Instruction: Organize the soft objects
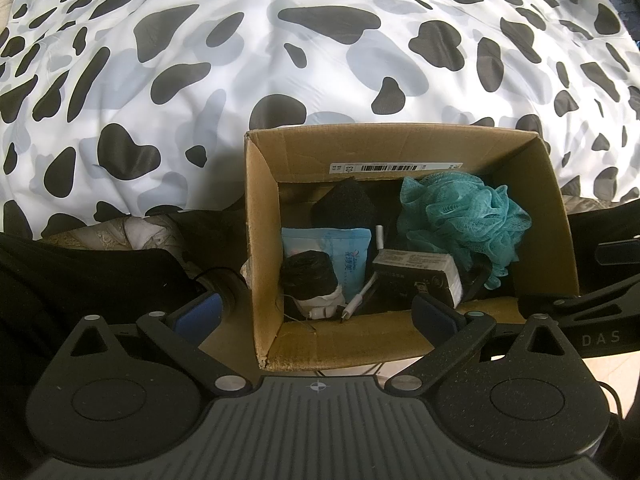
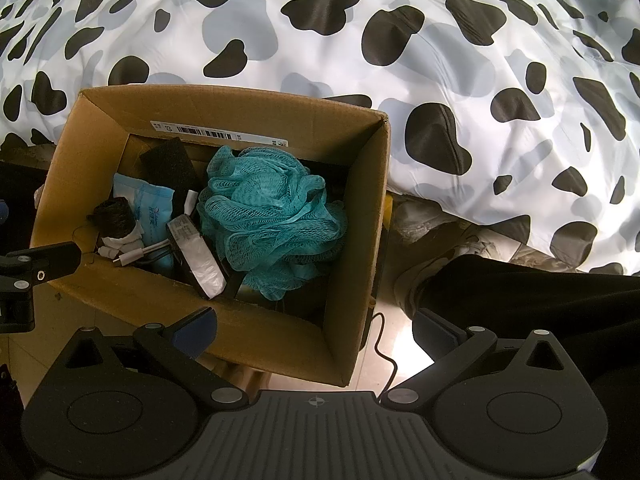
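Observation:
An open cardboard box [image 1: 400,148] [image 2: 352,240] stands on the floor against a bed. Inside lie a teal mesh bath puff [image 1: 464,216] [image 2: 272,216], a black sponge [image 1: 344,204] [image 2: 172,160], a light blue tissue pack [image 1: 340,248] [image 2: 148,208], a black thread spool [image 1: 308,276] [image 2: 116,220], a dark packet with white wrap [image 1: 416,276] [image 2: 196,256] and a white cable [image 1: 356,300] [image 2: 132,256]. My left gripper [image 1: 316,316] is open and empty, held over the box's near wall. My right gripper [image 2: 316,328] is open and empty, above the box's near right corner.
A cow-print duvet [image 1: 280,60] [image 2: 440,60] covers the bed behind the box. Pale cloth [image 1: 132,232] lies at the bed's foot on the left. A shoe and a dark trouser leg [image 2: 520,292] stand right of the box. A black cord [image 2: 384,344] runs over the floor.

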